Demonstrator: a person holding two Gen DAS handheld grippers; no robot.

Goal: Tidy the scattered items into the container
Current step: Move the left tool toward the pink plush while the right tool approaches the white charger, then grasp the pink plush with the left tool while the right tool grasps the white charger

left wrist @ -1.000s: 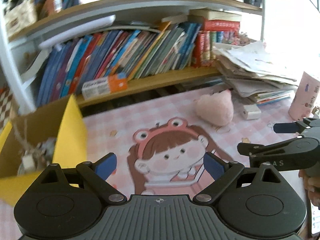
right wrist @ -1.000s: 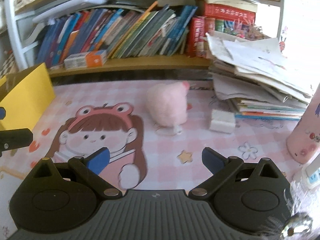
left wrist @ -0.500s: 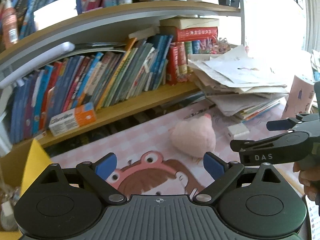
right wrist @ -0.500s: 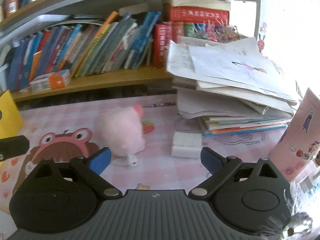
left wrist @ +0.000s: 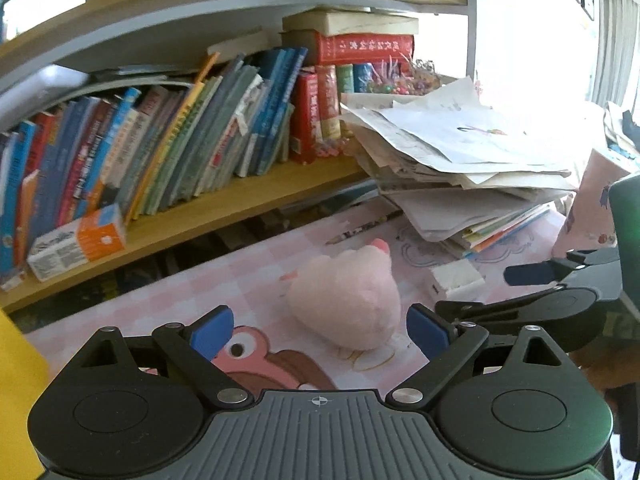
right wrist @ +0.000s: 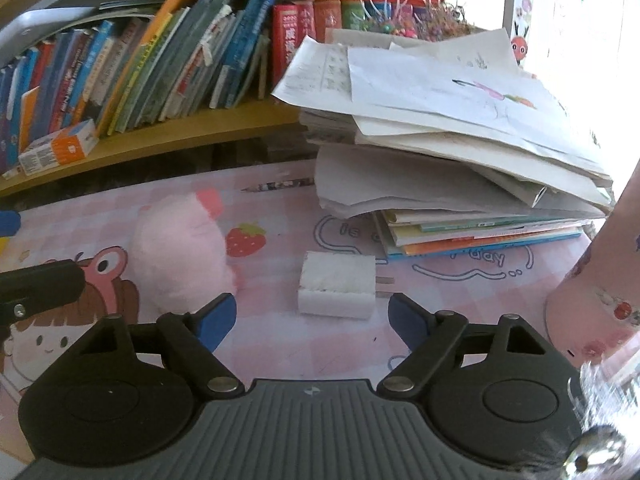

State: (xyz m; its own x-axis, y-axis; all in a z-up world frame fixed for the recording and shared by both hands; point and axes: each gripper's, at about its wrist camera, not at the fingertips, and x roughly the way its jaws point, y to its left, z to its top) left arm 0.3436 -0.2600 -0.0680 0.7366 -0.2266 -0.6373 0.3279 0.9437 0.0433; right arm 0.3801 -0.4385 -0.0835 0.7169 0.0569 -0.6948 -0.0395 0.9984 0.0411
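yellow container (left wrist: 16,364): mostly cut off | pink plush (left wrist: 346,300): blurred

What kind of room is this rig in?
Likely a child's study desk at home: wooden shelf of upright books, messy pile of papers and drawings, pink cartoon desk mat with fluffy pink plush toy.

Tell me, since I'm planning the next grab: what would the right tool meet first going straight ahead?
Probably the white charger block, lying between the open right tool's fingertips; the paper stack is behind it.
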